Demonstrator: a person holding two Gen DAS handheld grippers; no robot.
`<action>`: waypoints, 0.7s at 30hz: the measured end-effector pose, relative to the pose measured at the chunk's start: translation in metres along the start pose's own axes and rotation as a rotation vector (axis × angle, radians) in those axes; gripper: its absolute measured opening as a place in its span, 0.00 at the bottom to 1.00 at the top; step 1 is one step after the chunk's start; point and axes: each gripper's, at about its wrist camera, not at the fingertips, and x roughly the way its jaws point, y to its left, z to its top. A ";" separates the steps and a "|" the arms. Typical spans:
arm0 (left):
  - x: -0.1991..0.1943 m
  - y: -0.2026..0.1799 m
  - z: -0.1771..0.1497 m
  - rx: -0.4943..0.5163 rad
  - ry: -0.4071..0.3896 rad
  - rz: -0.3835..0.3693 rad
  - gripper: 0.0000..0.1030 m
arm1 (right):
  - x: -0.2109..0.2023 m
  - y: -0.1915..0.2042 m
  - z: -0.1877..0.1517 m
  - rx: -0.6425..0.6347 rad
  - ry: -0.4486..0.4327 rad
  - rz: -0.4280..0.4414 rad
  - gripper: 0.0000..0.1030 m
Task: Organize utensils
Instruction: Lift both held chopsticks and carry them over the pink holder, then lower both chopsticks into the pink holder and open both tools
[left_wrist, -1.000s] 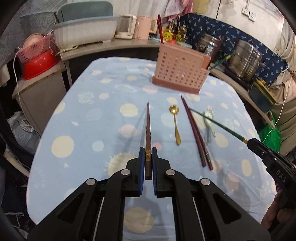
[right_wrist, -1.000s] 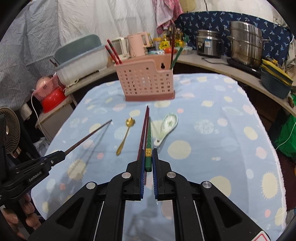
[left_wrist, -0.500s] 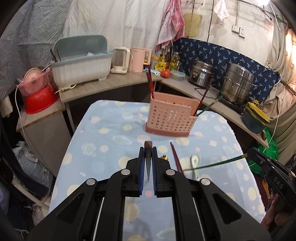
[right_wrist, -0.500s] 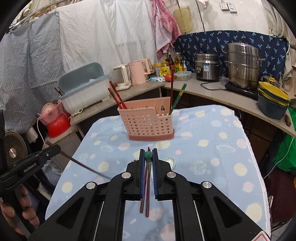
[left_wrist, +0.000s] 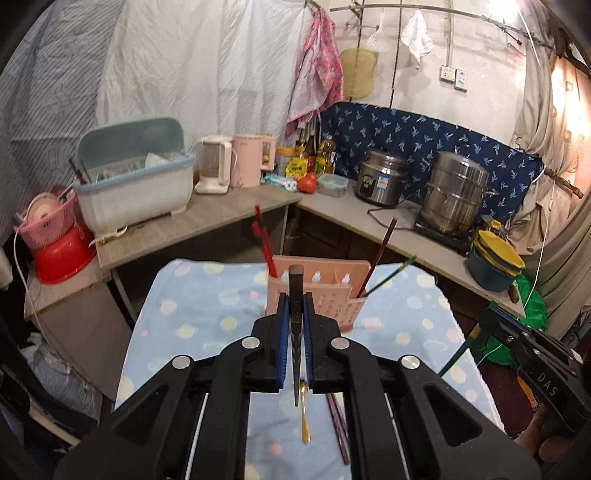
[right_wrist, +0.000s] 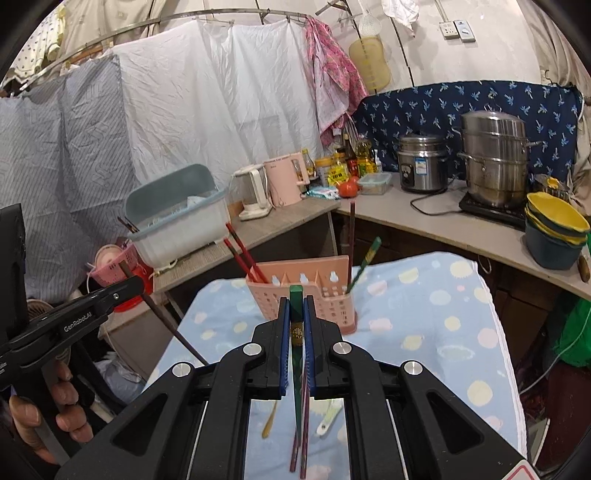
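Observation:
My left gripper (left_wrist: 295, 310) is shut on a dark brown chopstick (left_wrist: 296, 284), held upright above the table. My right gripper (right_wrist: 296, 314) is shut on a green chopstick (right_wrist: 296, 295), also held upright. The pink utensil basket (left_wrist: 325, 291) stands at the table's far end, ahead of both grippers, and also shows in the right wrist view (right_wrist: 306, 288). It holds red chopsticks (left_wrist: 263, 240), a brown one (left_wrist: 380, 251) and a green one (left_wrist: 395, 271). A gold spoon (left_wrist: 304, 424) and a dark red chopstick pair (left_wrist: 338, 421) lie on the table below. A white ceramic spoon (right_wrist: 327, 419) lies beside them.
The table has a blue cloth with pastel dots (left_wrist: 192, 314). Behind it an L-shaped counter carries a dish rack (left_wrist: 136, 184), kettles (left_wrist: 251, 166), a rice cooker (left_wrist: 380, 181), a steel steamer pot (left_wrist: 454, 195) and stacked bowls (left_wrist: 495, 262).
Both grippers have lifted off the table with their chopsticks and tilted them from lying flat to upright. The basket now sits lower and closer in both views.

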 end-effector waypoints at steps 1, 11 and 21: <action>0.002 -0.003 0.010 0.003 -0.010 -0.003 0.07 | 0.002 0.002 0.008 -0.005 -0.010 -0.001 0.07; 0.027 -0.022 0.098 0.017 -0.126 -0.018 0.07 | 0.038 0.014 0.098 -0.060 -0.126 -0.015 0.07; 0.088 -0.030 0.141 0.016 -0.185 -0.034 0.07 | 0.106 0.012 0.144 -0.042 -0.170 -0.022 0.07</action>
